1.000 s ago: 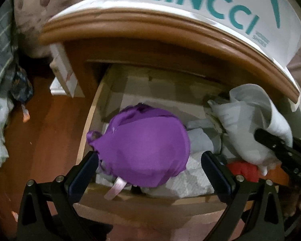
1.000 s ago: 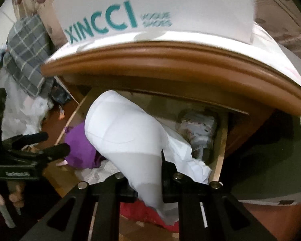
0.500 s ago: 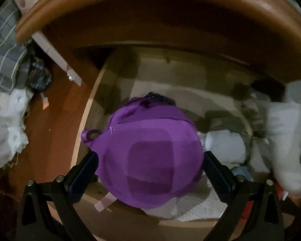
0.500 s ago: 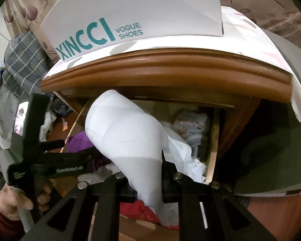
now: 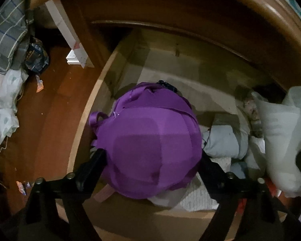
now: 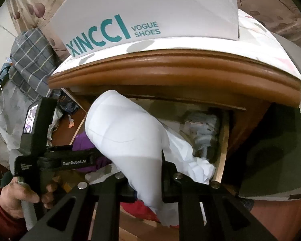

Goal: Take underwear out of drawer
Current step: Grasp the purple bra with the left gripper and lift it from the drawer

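Grey checked cloth (image 5: 6,38) heaped at far left, above reddish wooden floor (image 5: 50,124). Open pale wooden drawer (image 5: 84,132) beneath brown nightstand edge (image 6: 170,70). Rounded purple satin underwear (image 5: 148,146) at drawer's left end, on pale folded garments (image 5: 224,142). Left tool (image 5: 150,156) straddling purple piece, jaws closing, fingers (image 5: 96,160) at its sides, contact unclear. Right tool (image 6: 148,180) clamped narrow on white fabric underwear (image 6: 126,136), raised above drawer's right half. White XINCCI shoe box (image 6: 150,14) on nightstand.
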{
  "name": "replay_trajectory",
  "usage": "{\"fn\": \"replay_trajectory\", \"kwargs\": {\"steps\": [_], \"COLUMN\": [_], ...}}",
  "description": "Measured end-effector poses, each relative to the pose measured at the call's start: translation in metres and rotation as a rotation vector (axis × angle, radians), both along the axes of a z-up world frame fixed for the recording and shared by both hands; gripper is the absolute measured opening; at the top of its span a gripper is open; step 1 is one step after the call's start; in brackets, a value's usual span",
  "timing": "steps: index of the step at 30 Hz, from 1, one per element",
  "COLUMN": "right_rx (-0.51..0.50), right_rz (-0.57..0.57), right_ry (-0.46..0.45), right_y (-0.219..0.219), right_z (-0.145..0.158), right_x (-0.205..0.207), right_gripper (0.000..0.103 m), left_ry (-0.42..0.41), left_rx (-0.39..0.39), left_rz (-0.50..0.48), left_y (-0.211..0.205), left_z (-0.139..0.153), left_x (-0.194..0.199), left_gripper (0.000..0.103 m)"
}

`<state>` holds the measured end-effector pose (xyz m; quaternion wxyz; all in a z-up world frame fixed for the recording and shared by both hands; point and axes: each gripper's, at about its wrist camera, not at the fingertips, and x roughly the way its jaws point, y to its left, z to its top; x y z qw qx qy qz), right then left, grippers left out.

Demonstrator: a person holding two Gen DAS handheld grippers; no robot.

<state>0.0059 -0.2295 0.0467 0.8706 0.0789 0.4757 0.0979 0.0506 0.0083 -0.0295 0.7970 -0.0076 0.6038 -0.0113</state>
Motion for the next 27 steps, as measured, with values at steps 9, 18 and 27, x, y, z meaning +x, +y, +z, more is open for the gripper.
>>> {"fn": "replay_trajectory", "kwargs": {"steps": [9, 18, 27], "right_rx": [-0.001, -0.011, -0.024], "right_rz": [0.008, 0.017, 0.01], "right_ry": [0.007, 0.017, 0.017], "right_y": [0.002, 0.006, 0.007], "right_z": [0.0, -0.002, -0.003], "right_x": [0.001, 0.002, 0.005], "right_gripper": [0.014, 0.014, 0.014], "left_ry": [-0.028, 0.04, -0.02], "left_rx": [0.044, 0.065, 0.078], "left_rz": [0.067, 0.096, 0.144], "left_y": [0.02, 0.034, 0.055], "left_z": [0.019, -0.01, 0.006], "left_x": [-0.012, 0.002, 0.004], "left_gripper": [0.05, 0.044, 0.011]}}
